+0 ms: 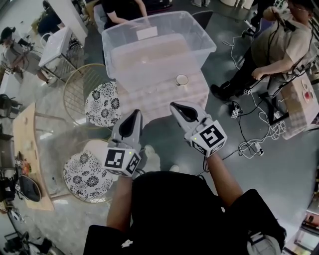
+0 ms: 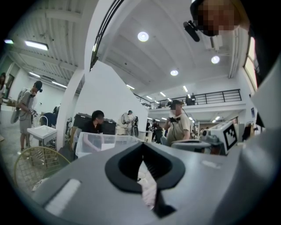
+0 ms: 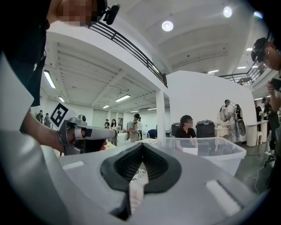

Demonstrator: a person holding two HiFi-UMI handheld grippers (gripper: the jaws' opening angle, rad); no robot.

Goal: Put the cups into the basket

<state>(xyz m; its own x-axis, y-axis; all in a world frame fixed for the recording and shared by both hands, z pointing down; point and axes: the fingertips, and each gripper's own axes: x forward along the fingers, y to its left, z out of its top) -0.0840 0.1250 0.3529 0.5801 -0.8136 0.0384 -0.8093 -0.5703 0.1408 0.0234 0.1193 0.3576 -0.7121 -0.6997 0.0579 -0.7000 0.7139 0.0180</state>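
Note:
A small white cup (image 1: 182, 80) stands upright on the pale table top (image 1: 149, 102), just in front of a big clear plastic basket (image 1: 159, 45). My left gripper (image 1: 134, 115) and right gripper (image 1: 175, 106) are held level side by side, short of the table's near edge and pointing at the basket. Both have their jaws together with nothing between them. In the left gripper view the jaws (image 2: 143, 147) meet at the tips, with the basket (image 2: 103, 143) beyond them. The right gripper view shows the same (image 3: 142, 147), and the basket (image 3: 210, 149) lies ahead to the right. No cup shows in either gripper view.
Two round chairs with flowered cushions (image 1: 102, 102) (image 1: 84, 174) stand left of the table, one with a wire back (image 1: 79, 82). A person (image 1: 279, 45) stands at the right amid floor cables (image 1: 254, 124). Another person (image 1: 122, 10) sits behind the basket. A wooden table (image 1: 25, 144) is far left.

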